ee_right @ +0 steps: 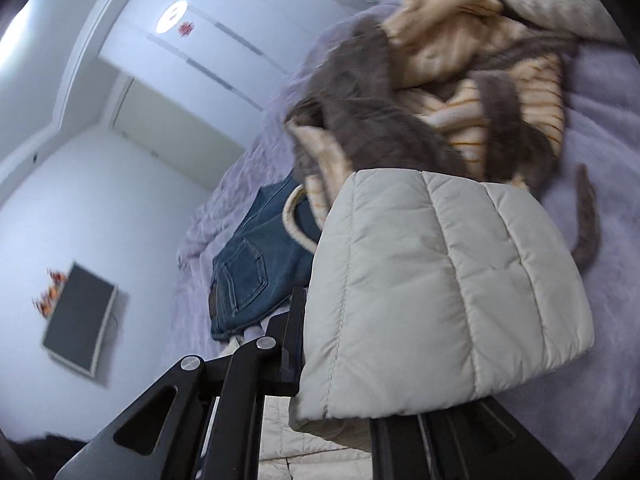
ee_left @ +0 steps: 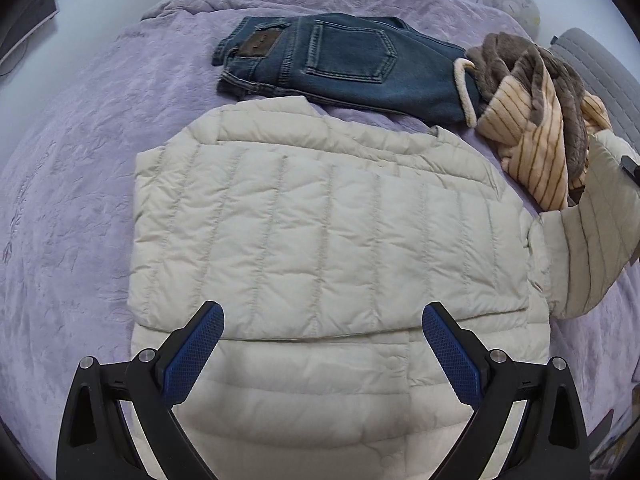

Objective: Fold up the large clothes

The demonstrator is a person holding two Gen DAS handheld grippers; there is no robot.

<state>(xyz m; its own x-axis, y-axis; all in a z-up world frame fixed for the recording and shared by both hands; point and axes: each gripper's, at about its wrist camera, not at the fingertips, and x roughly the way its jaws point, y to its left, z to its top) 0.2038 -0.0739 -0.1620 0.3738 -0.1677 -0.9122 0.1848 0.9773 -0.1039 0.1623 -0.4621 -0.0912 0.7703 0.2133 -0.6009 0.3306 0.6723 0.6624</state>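
A cream quilted puffer jacket lies on the purple bed, one side folded over its body. My left gripper is open and empty, hovering just above the jacket's near part. My right gripper is shut on the jacket's sleeve and holds it lifted off the bed; the sleeve drapes over the jaws and hides the fingertips. In the left wrist view the raised sleeve shows at the right edge.
Folded blue jeans lie beyond the jacket. A crumpled brown and striped peach fleece garment sits at the right, also in the right wrist view. Purple bedspread all around. A grey chair stands by the bed.
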